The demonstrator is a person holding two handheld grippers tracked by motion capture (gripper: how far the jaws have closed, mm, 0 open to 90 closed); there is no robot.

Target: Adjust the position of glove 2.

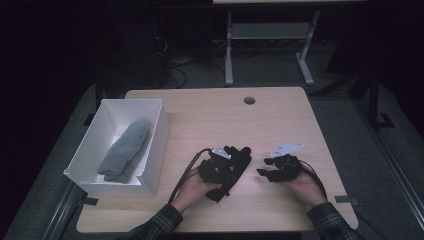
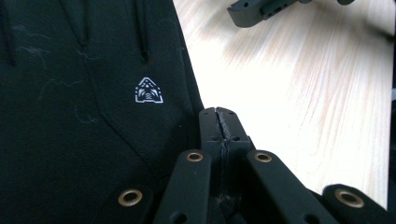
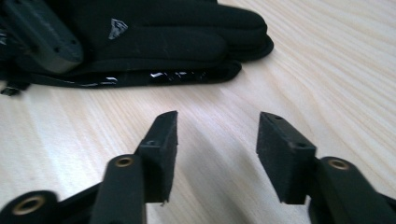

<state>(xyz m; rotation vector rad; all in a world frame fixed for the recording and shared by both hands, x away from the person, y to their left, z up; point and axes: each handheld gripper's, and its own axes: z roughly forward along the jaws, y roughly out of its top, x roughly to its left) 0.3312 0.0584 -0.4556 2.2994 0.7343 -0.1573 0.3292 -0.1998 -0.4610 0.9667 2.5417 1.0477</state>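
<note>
One grey glove [image 1: 124,149] is already in the box [image 1: 159,134], but the black glove [image 1: 235,167] is on the table [image 1: 280,120], beside the pressed-together left claw [image 2: 218,122], near the apart, empty right claw [image 3: 217,140].

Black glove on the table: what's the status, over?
Left tool shut at the black glove edge, no clear grip. Right tool open, empty, short of it. White box with grey cloth off left.
</note>
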